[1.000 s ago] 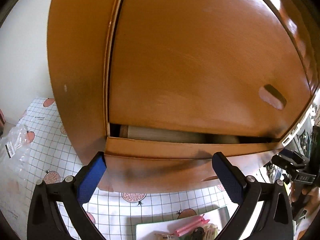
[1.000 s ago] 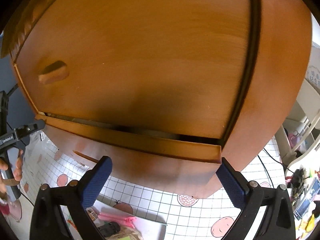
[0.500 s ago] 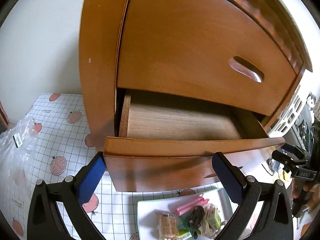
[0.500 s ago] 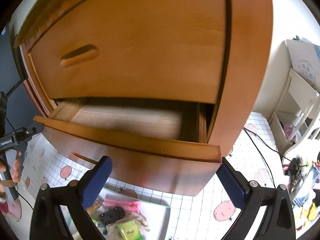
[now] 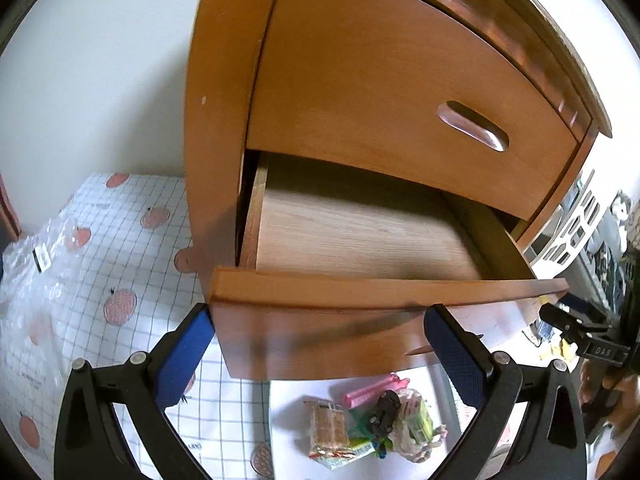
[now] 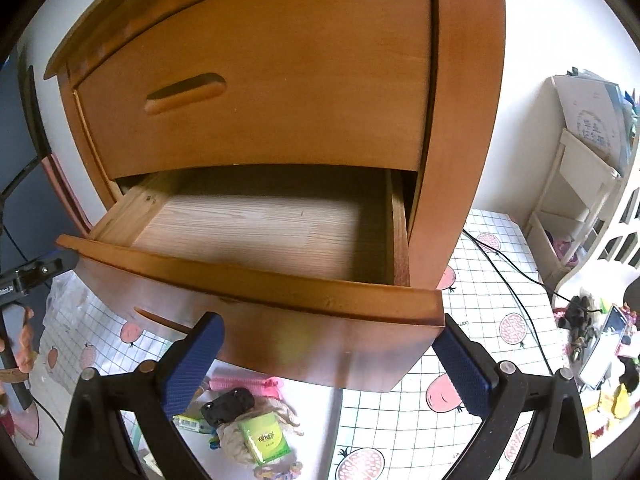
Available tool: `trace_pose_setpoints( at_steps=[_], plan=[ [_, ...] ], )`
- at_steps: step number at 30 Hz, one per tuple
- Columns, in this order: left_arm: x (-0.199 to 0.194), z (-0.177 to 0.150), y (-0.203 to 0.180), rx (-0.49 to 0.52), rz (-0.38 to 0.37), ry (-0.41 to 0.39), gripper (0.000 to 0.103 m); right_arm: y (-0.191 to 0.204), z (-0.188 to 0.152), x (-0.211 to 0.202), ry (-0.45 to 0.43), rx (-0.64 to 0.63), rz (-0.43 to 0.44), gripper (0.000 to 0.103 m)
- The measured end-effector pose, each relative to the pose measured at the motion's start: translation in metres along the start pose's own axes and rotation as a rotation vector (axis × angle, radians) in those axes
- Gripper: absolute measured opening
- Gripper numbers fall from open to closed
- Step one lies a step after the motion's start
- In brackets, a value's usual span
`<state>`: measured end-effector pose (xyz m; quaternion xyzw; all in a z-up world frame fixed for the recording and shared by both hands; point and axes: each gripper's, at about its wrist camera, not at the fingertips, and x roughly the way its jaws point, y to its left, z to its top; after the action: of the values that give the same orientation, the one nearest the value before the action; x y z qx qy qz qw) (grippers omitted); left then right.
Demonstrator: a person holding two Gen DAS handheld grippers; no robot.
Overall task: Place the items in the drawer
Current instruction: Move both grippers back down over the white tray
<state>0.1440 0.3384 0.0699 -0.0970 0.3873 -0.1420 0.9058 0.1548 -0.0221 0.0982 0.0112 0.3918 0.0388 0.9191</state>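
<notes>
1. The left gripper is spread wide, holding nothing; the open drawer sits just ahead of its fingers.
2. The right gripper is likewise released (bare drawer floor ahead).
3. The items lie below the fingers on a white tray.

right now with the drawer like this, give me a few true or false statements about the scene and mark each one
1. The lower drawer is pulled out and nothing lies in it. True.
2. The upper drawer is open too. False: it is shut.
3. The left gripper is shut on the pink clip. False: both its fingers stand apart, holding nothing, and the pink clip lies on the white tray.
4. The right gripper is open and holds nothing. True.
5. A green packet lies among the items below the drawer front. True.
6. The black item already sits inside the drawer. False: it lies on the tray with the other items.
</notes>
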Motion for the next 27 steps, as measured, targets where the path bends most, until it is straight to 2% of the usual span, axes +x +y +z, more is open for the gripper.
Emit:
trace_pose_setpoints(
  at_steps=[6,15,20,27],
  plan=[
    [-0.008,-0.016,-0.004,-0.034,0.003,0.021,0.103,-0.005,-0.007,-0.008,0.028,0.030,0.033,0.103],
    [-0.002,-0.063,-0.025,-0.029,0.030,0.075,0.103,-0.003,-0.035,-0.034,0.030,-0.025,-0.032,0.103],
    [0.014,-0.095,-0.026,-0.034,0.069,0.158,0.103,-0.013,-0.064,-0.034,0.059,0.025,-0.033,0.103],
    [0.044,-0.136,-0.011,-0.039,0.162,0.306,0.103,0.003,-0.115,0.007,0.188,0.101,0.022,0.103]
  ],
)
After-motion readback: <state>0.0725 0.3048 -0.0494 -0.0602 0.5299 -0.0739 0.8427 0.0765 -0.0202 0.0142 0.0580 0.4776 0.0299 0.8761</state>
